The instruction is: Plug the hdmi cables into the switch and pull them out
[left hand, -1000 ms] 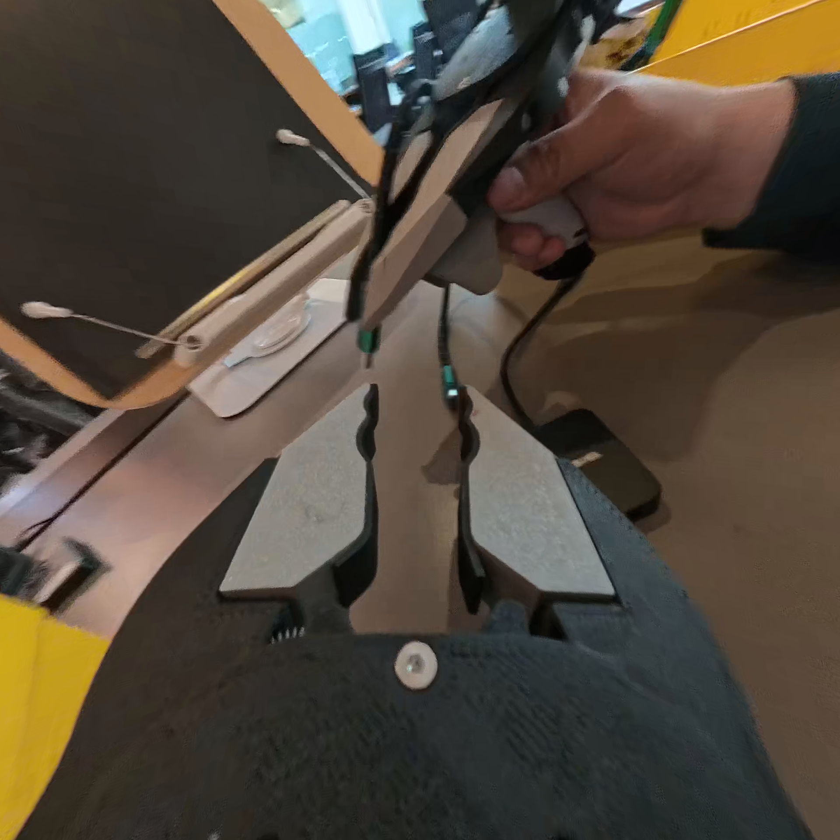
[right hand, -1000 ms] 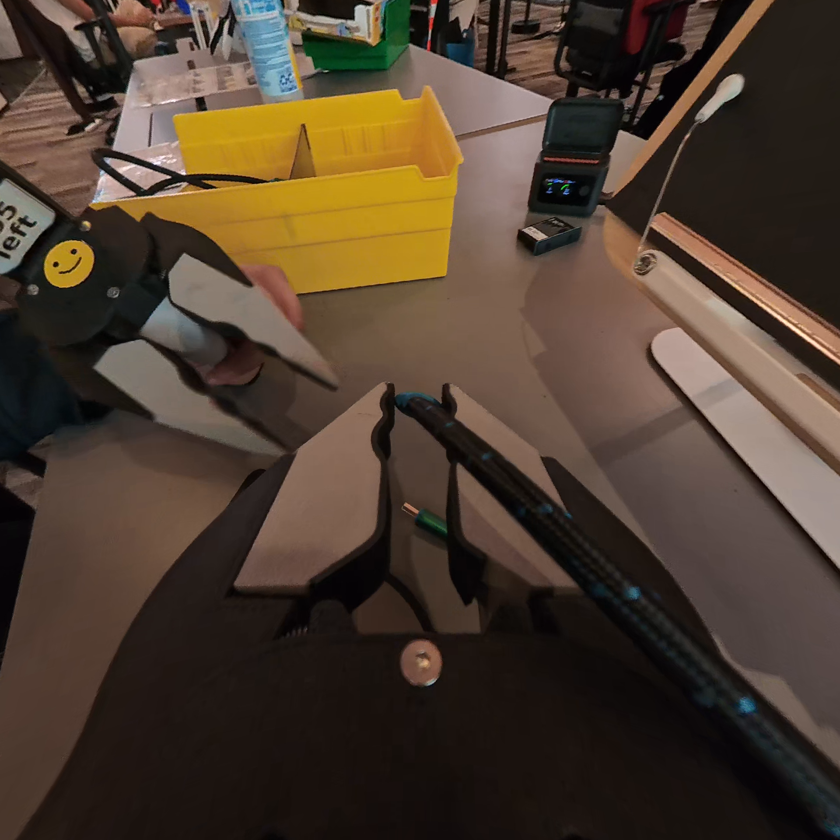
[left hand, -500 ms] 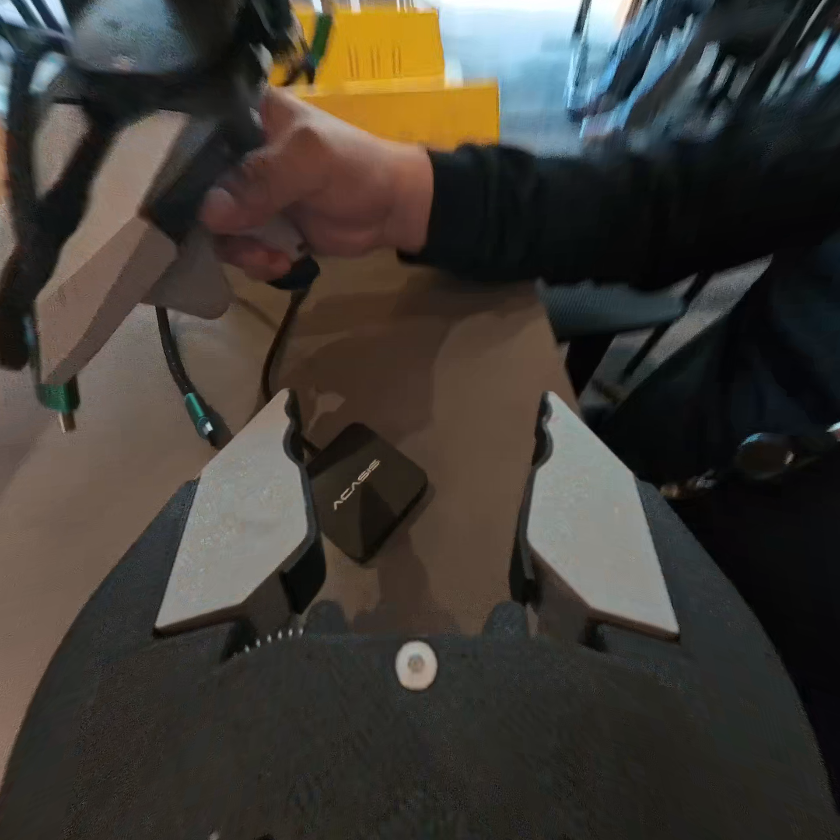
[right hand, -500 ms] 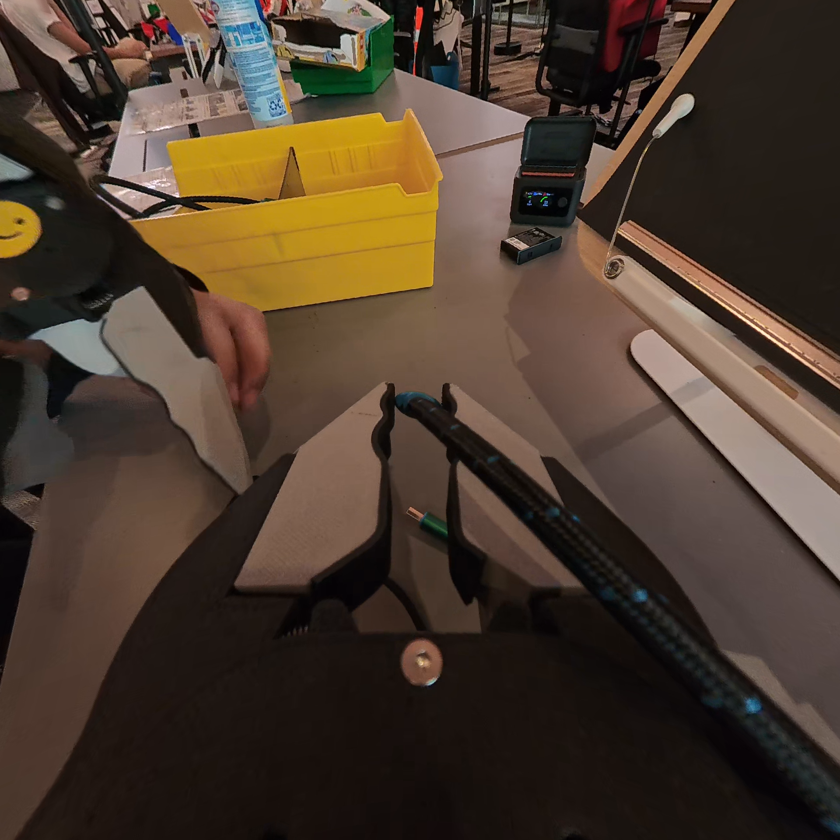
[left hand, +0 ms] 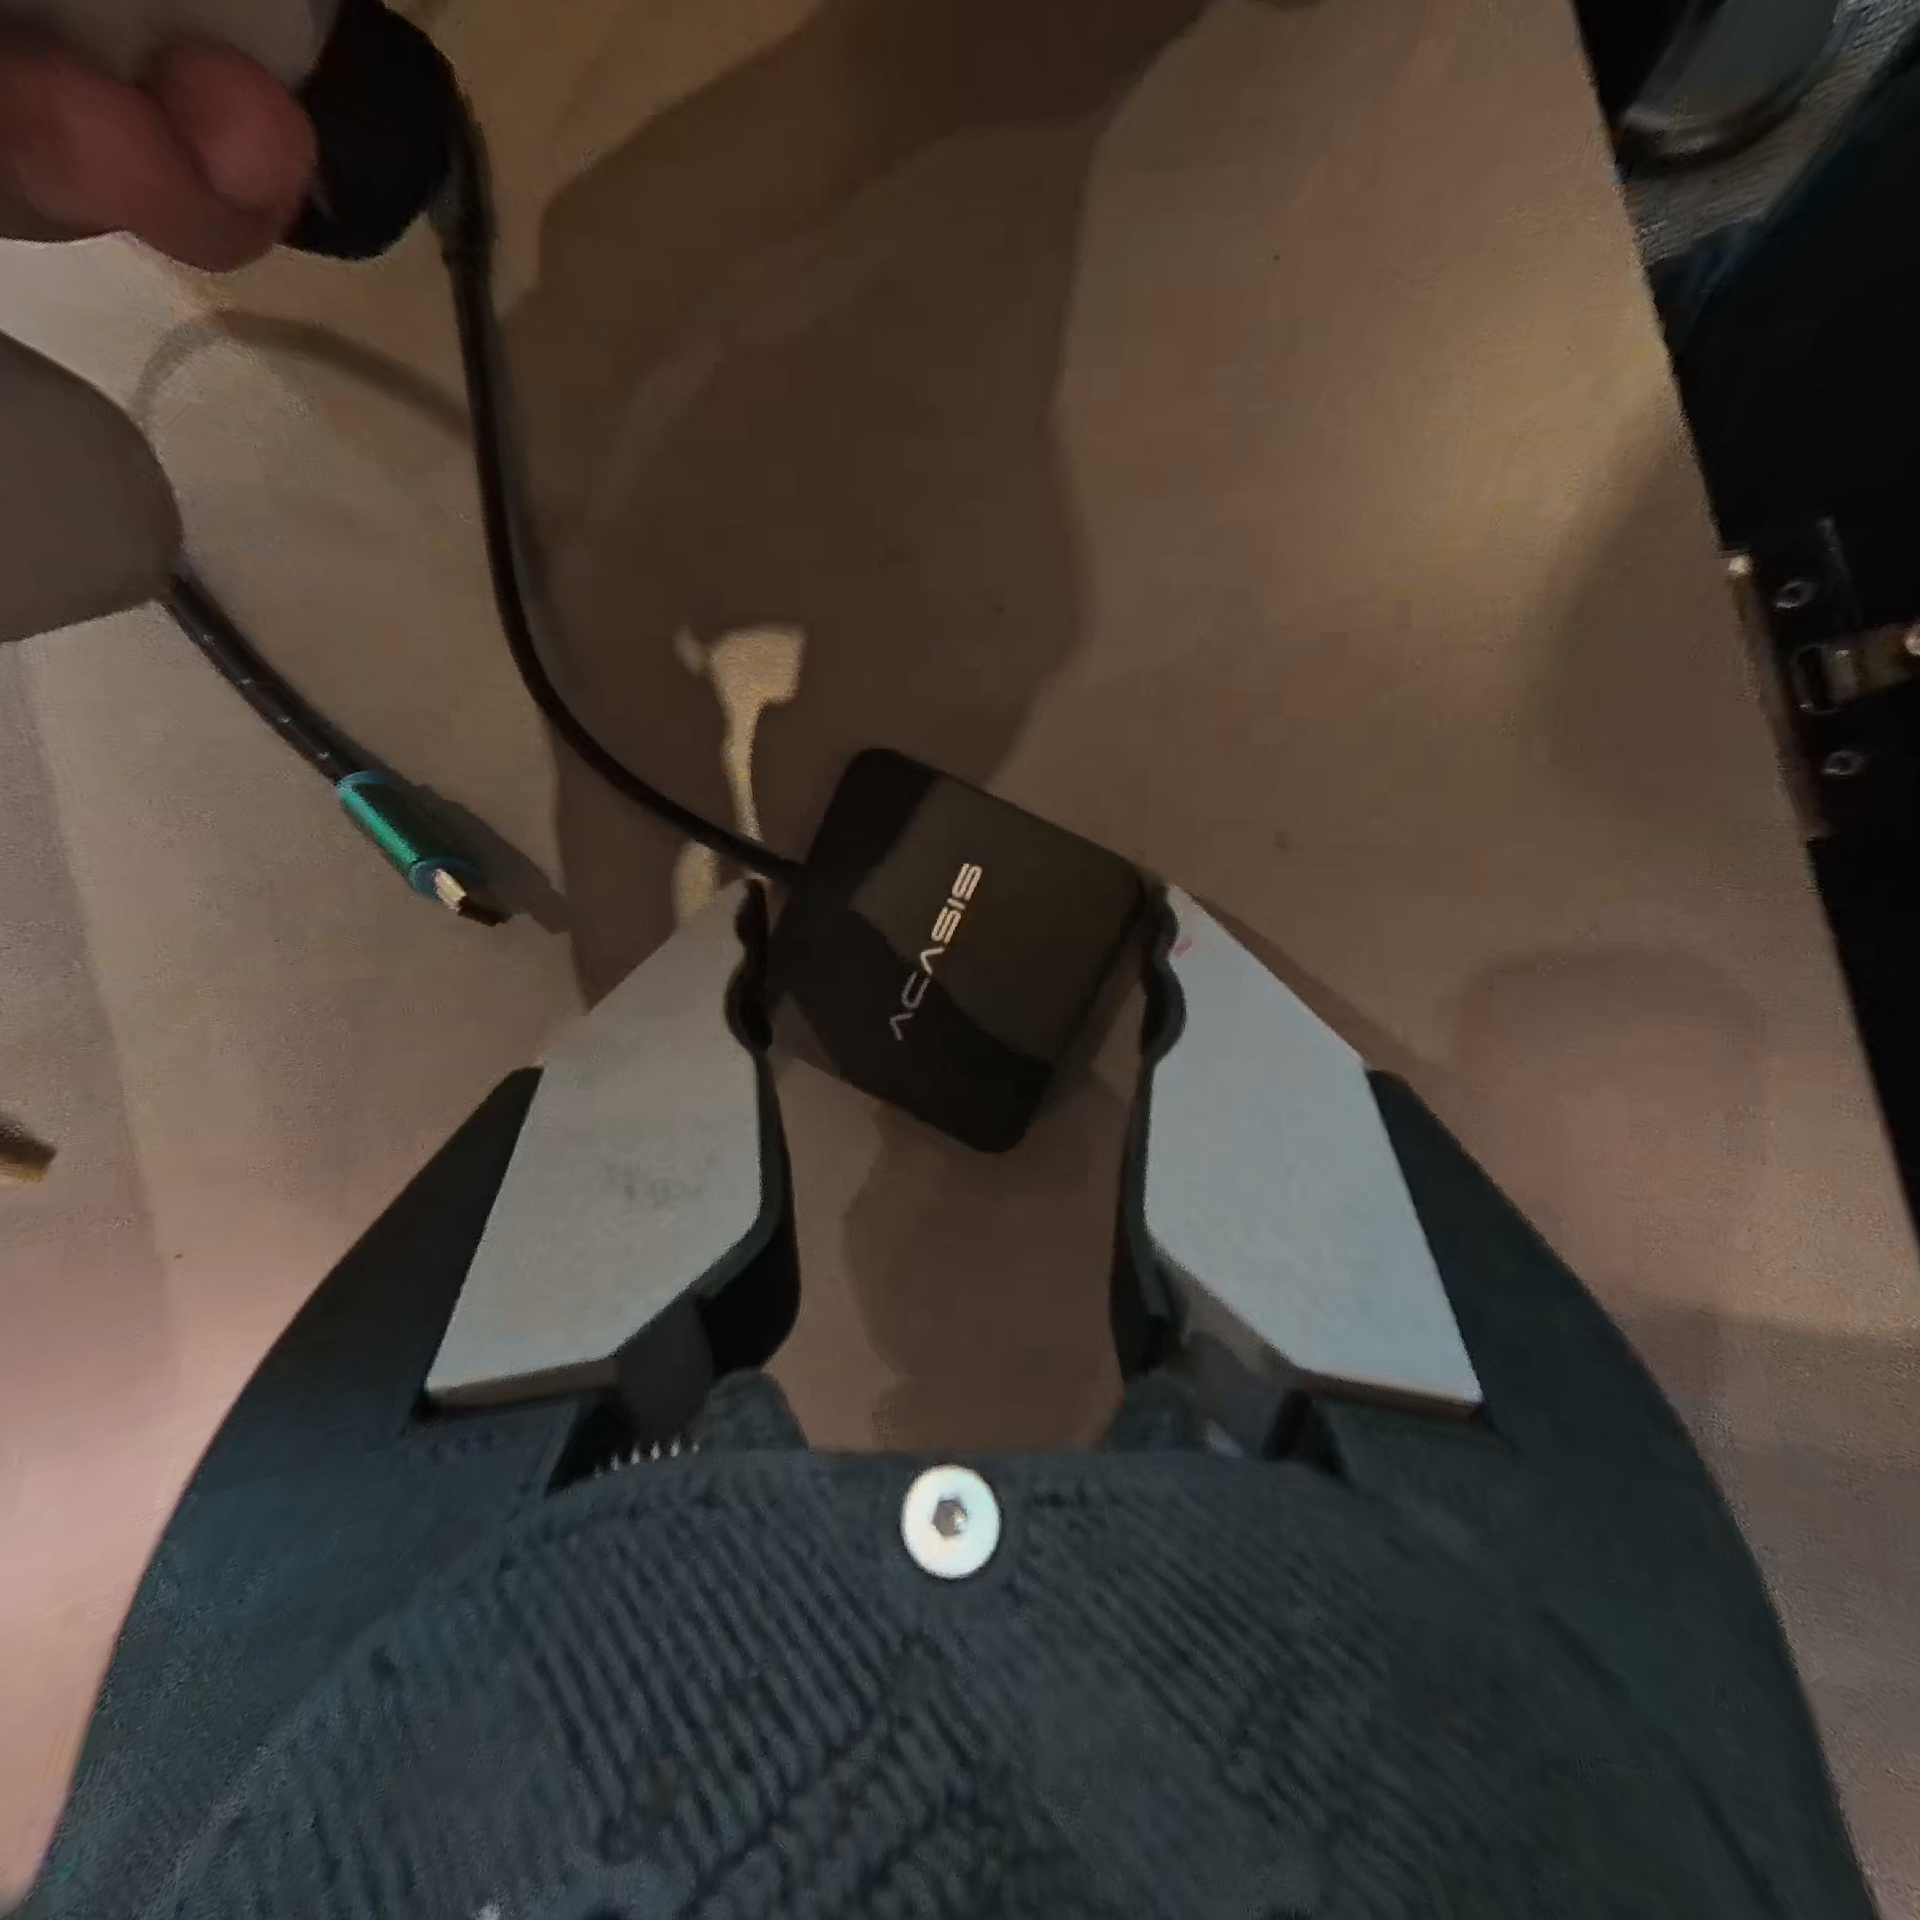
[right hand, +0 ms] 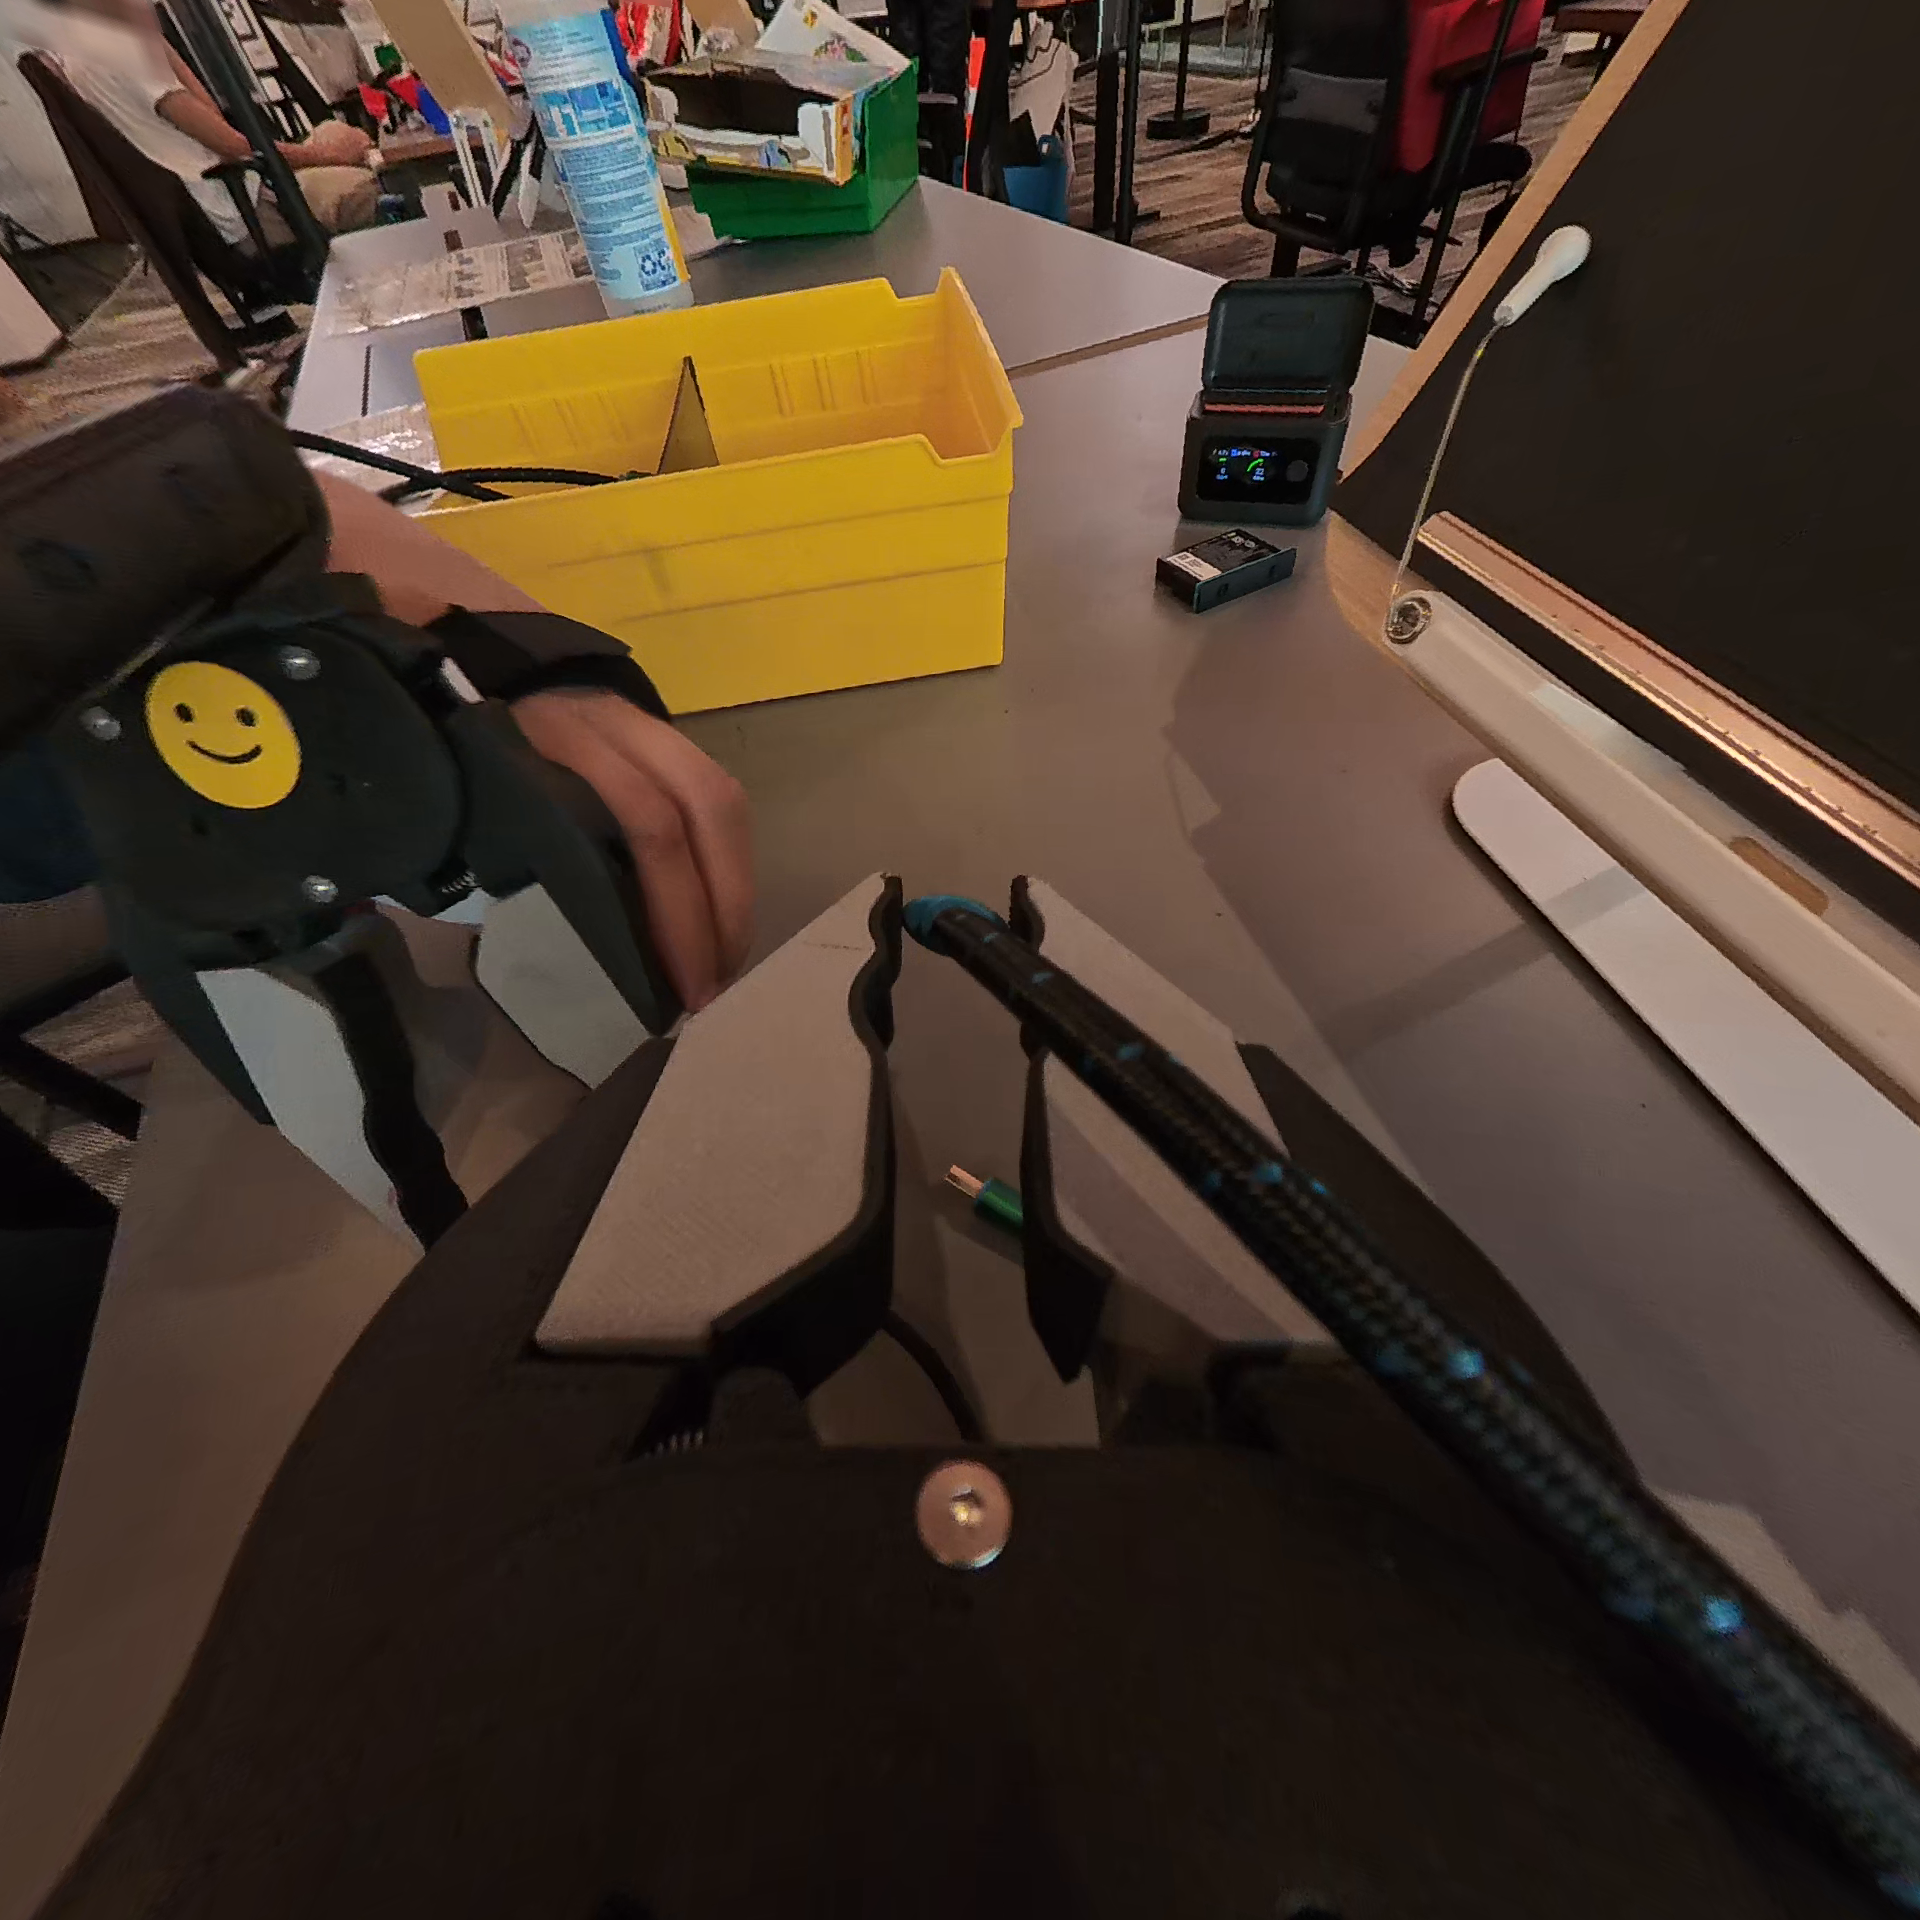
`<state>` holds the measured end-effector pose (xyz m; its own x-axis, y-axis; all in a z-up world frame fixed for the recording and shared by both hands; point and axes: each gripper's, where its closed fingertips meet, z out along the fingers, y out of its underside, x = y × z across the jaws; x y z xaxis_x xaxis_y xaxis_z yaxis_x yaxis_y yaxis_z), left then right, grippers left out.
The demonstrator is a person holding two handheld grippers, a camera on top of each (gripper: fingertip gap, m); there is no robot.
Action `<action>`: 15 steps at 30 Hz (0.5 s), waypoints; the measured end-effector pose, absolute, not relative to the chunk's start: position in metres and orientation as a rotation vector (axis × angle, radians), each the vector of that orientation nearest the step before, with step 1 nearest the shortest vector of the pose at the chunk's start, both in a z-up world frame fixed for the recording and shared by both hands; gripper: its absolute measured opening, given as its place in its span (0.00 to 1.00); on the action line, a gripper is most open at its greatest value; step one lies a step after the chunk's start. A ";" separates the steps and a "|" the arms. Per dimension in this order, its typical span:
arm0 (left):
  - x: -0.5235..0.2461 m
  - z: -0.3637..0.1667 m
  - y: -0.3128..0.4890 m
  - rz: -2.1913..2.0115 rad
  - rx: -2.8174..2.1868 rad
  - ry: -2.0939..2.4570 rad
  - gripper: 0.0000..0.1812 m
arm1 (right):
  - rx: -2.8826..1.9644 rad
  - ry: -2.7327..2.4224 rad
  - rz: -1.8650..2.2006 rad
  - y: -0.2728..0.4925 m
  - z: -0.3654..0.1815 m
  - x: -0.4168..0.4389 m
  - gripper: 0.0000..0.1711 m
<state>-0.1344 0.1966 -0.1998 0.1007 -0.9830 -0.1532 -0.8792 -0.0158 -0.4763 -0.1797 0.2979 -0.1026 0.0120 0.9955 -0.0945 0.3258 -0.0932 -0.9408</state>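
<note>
The black square switch (left hand: 951,945) lies on the tan table with its thin black lead (left hand: 509,582) running up toward a hand. My left gripper (left hand: 951,930) is over it, and its fingertips (left hand: 750,935) touch the switch's left and right corners. It also shows in the right wrist view (right hand: 312,831), pointing down. My right gripper (right hand: 956,904) is shut on the teal end of a black braided HDMI cable (right hand: 1299,1226) that runs back over its right finger. A green plug (left hand: 416,852) on a braided cable hangs just left of the switch, and it shows between the right fingers (right hand: 982,1195).
A yellow bin (right hand: 727,540) stands behind the left hand. A small black device with a lit screen (right hand: 1262,447) and a small black box (right hand: 1226,566) sit farther back. A black board with a wooden edge (right hand: 1714,416) leans at the right. The table's edge (left hand: 1662,520) is right of the switch. The green plug (left hand: 416,852) lies around 6 cm away from my left fingertips.
My left gripper swung from facing the right gripper down onto the switch. Its jaws opened wide, then narrowed around the switch. The right gripper kept hold of the cable, almost still.
</note>
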 end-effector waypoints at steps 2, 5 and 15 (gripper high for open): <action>-0.134 -0.202 0.196 -0.382 -1.968 1.813 0.42 | -1.522 -1.413 1.105 0.297 -0.103 -0.180 0.10; -0.143 -0.205 0.195 -0.427 -1.997 1.869 0.42 | -1.520 -1.416 1.111 0.296 -0.103 -0.180 0.10; -0.124 -0.205 0.197 -0.590 -1.890 1.840 0.39 | -1.505 -1.427 1.128 0.293 -0.101 -0.179 0.10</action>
<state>-0.1243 0.1974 -0.2050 0.0263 -0.9997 0.0013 -0.8143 -0.0222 -0.5800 -0.1792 0.2931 -0.1006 -0.0149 0.9953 -0.0956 0.3227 -0.0857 -0.9426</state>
